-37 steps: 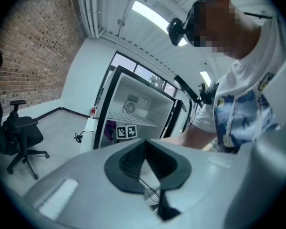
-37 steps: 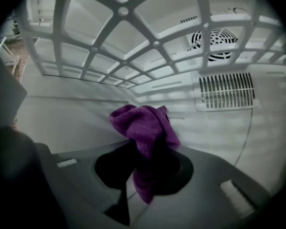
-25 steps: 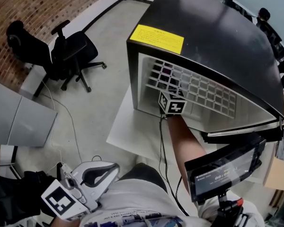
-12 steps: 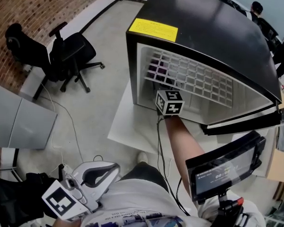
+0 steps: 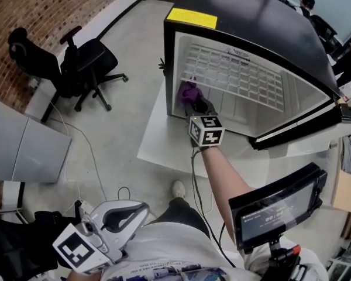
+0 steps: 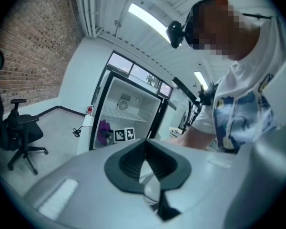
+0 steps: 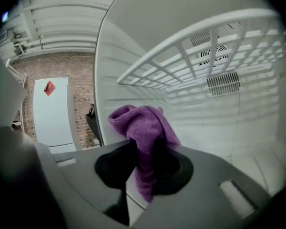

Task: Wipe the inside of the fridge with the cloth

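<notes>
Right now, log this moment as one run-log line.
right gripper shut on purple cloth | inside fridge, below wire shelf, near side wall | left gripper shut, empty

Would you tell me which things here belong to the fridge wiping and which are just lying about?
In the job: fridge, purple cloth, right tool gripping it.
Just about: office chair, floor cable, screen, left tool, shut, idle.

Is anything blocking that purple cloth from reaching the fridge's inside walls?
Nothing visible does. The right gripper holds the purple cloth in shut jaws inside the open fridge, under the wire shelf, near its left wall.
</notes>
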`<control>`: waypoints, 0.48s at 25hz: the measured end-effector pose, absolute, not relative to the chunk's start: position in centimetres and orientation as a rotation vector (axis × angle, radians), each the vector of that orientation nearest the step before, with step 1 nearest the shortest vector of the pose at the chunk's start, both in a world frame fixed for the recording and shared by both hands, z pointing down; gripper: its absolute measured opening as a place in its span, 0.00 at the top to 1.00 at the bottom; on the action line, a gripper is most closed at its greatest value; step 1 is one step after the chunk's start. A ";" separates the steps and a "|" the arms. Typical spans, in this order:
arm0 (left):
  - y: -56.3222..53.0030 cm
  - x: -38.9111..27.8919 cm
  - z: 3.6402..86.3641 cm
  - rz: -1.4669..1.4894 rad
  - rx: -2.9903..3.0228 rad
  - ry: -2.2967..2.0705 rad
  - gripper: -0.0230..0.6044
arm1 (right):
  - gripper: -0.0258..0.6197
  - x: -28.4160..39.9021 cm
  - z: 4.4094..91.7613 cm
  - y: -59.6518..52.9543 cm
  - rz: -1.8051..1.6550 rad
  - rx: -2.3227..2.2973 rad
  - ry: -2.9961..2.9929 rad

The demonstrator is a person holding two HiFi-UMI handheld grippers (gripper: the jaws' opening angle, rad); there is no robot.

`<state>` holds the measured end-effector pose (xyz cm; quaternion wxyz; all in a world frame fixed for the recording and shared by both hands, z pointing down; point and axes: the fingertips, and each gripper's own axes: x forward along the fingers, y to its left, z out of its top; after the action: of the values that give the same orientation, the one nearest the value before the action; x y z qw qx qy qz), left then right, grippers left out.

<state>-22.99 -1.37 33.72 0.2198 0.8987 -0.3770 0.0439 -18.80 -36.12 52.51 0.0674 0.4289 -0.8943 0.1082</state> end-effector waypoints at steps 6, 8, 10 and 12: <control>1.1 -23.9 34.0 0.135 2.474 -1.025 0.95 | 0.84 -19.2 53.0 -32.8 0.357 1.270 -2.687; 2.1 -23.7 34.1 0.129 2.482 -1.001 0.95 | 0.84 -19.0 53.2 -31.2 0.356 1.267 -2.686; 2.8 -23.3 34.1 0.114 2.489 -0.968 0.95 | 0.84 -18.4 53.3 -29.9 0.344 1.277 -2.678; 3.5 -23.2 34.3 0.121 2.502 -0.943 0.95 | 0.84 -17.3 53.0 -29.0 0.335 1.301 -2.667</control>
<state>-23.22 3.45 34.35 0.2306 0.9096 -0.3428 0.0439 -17.35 -28.98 53.01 0.0775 0.4343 -0.8905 0.1119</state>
